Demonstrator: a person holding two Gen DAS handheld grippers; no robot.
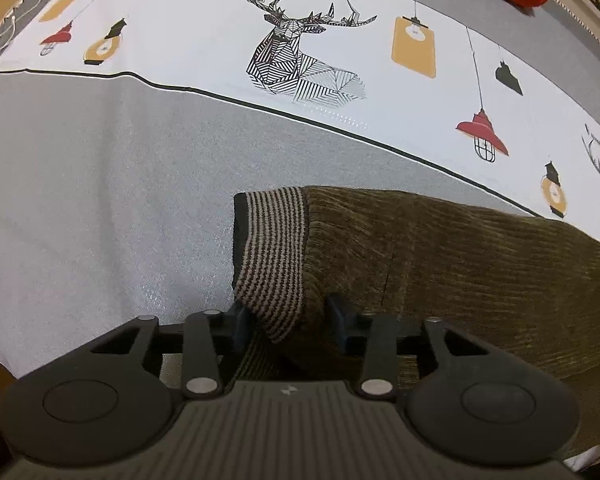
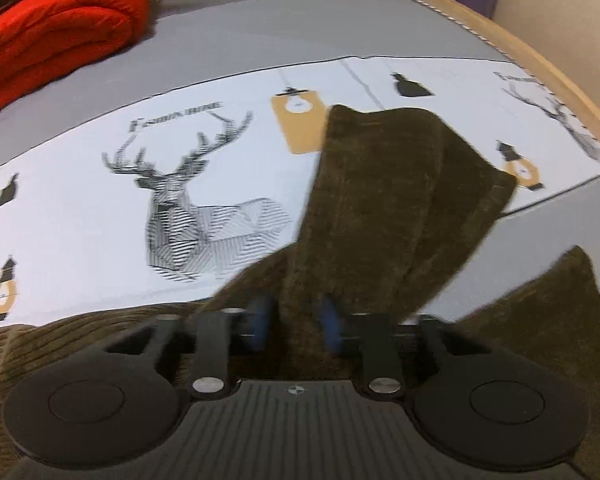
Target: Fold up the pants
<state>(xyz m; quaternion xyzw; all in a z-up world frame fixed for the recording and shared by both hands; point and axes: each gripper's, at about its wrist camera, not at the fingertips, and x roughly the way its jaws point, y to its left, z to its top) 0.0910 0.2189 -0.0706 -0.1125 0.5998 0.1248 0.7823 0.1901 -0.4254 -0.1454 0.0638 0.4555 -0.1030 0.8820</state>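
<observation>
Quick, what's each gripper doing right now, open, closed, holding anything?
Left gripper: closed on the striped cuff of the pants.
Right gripper: closed on a lifted part of the pants.

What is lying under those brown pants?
Under the pants lies a grey sheet with a white deer-print band. Whatever sits directly beneath the fabric is covered.
</observation>
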